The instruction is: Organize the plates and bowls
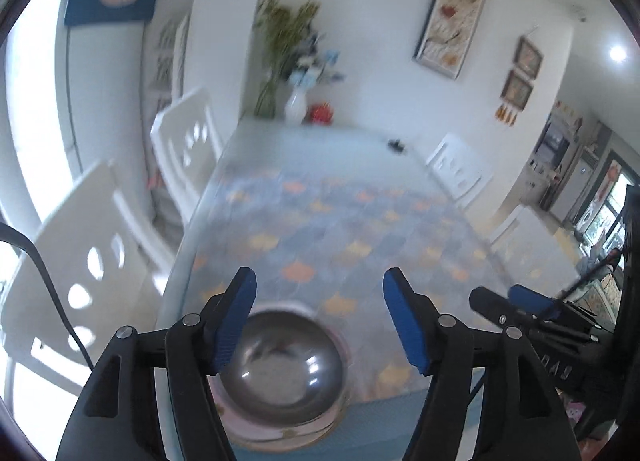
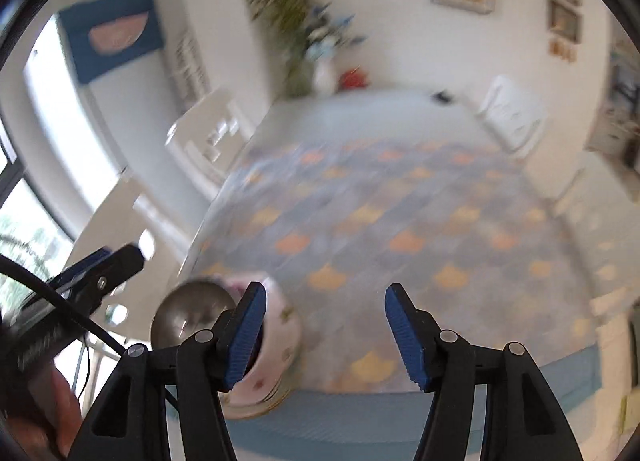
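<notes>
A: We are holding the left tongs (image 1: 319,281) and the right tongs (image 2: 325,297) wide apart, nothing between their blue pads.

B: We are seeing the steel bowl (image 1: 280,365) sitting in a floral dish (image 2: 276,349) at the patterned surface's (image 1: 360,221) near edge, below the left tongs; white chairs (image 1: 188,141) are standing alongside.

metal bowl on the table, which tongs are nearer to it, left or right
Left. The left tongs hang open directly above the metal bowl, which shows between their fingers. The right tongs are also open but sit off to the bowl's right side, over the patterned tablecloth.
</notes>
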